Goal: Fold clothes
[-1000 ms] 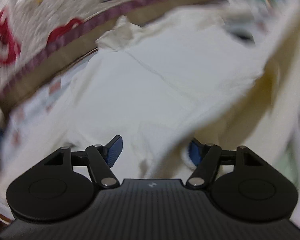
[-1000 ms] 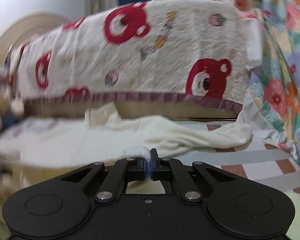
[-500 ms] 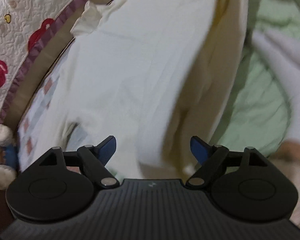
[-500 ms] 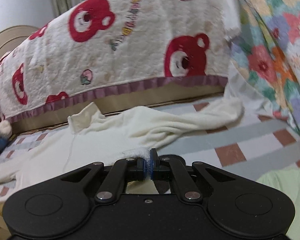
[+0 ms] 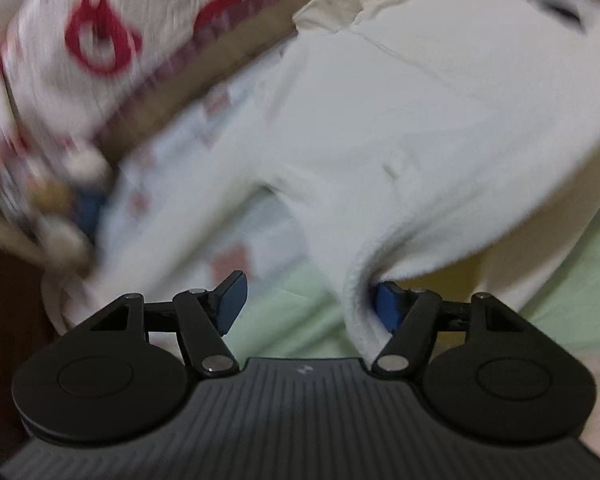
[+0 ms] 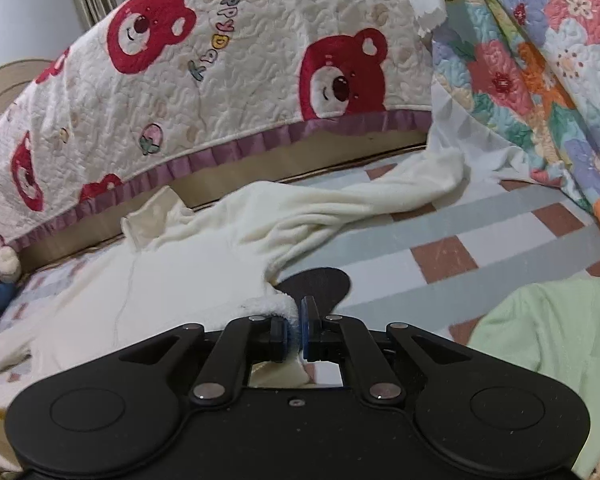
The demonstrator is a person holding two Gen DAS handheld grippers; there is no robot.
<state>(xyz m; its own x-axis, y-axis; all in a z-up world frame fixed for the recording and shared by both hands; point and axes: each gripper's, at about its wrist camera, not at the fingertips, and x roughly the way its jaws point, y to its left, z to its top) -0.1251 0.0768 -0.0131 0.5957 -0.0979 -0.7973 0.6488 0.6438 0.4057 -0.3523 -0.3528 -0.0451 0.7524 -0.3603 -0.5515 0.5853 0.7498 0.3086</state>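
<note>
A cream fleece garment [image 6: 204, 264] lies spread on the checked bed sheet [image 6: 440, 256], one sleeve [image 6: 380, 200] trailing to the right. My right gripper [image 6: 298, 328] holds the garment's fluffy hem between its pads, low over the sheet, and its jaws are just starting to open. In the blurred left wrist view the garment [image 5: 380, 140] fills the upper right. My left gripper [image 5: 309, 304] is open and its jaws are closing. A fold of the hem [image 5: 360, 312] hangs between them against the right pad, while the left pad touches nothing.
A bear-print quilt [image 6: 240, 80] hangs over the board behind the bed. A floral quilt [image 6: 540, 60] rises at the right. A pale green cloth [image 6: 540, 340] lies at the near right, and a plush toy [image 6: 0, 276] sits at the far left.
The left wrist view swung back toward the bear quilt, and a fold of the hem now hangs inside the left jaws. My right gripper sank toward the sheet with the hem.
</note>
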